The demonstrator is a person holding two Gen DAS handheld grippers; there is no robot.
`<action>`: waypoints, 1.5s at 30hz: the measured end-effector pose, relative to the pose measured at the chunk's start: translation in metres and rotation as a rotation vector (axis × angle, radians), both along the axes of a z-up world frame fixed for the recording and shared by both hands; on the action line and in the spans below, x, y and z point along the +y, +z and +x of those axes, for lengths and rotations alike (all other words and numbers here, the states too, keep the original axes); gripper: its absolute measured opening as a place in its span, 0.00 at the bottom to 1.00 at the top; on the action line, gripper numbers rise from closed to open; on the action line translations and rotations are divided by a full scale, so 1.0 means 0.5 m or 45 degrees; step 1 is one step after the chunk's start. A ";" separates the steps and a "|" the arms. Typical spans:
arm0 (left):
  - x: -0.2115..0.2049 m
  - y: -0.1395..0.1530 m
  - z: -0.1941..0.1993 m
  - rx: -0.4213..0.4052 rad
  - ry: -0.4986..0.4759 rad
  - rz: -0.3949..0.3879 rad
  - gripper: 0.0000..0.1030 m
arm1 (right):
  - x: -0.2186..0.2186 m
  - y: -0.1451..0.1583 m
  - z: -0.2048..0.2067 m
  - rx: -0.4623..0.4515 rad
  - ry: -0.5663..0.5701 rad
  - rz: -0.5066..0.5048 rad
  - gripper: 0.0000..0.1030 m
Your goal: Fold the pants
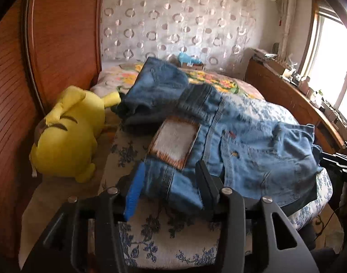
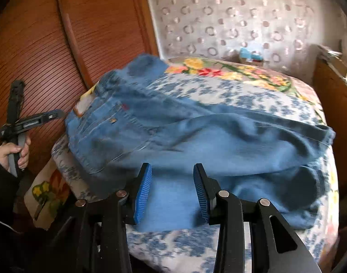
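Denim pants (image 2: 196, 136) lie on the bed (image 2: 218, 91); both claws stand apart, fabric between them, unclamped.

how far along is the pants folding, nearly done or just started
Partly done, as a judgement. Done: the jeans lie doubled over on the bed, waistband patch up. In hand: nothing gripped; left gripper and right gripper stand open, denim between the fingers. Left: the legs look bunched, so another fold and smoothing.

We can read no text anywhere; the patch (image 1: 173, 144) on the waistband of the jeans (image 1: 253, 141) shows only a blurred, whitish surface.
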State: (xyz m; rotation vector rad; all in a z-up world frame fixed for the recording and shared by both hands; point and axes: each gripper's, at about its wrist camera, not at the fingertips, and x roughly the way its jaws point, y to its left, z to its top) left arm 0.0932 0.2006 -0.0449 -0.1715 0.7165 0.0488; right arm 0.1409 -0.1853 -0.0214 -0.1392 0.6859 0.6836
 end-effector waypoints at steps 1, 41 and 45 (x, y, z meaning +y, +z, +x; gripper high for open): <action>-0.003 0.006 0.003 -0.010 -0.010 0.005 0.49 | -0.013 0.002 0.006 -0.009 -0.030 0.005 0.39; -0.030 -0.035 0.337 0.125 -0.187 -0.016 0.39 | -0.155 -0.022 0.189 0.048 -0.532 0.019 0.52; -0.046 -0.008 0.311 0.071 -0.197 -0.015 0.17 | -0.164 -0.023 0.196 0.060 -0.538 0.025 0.52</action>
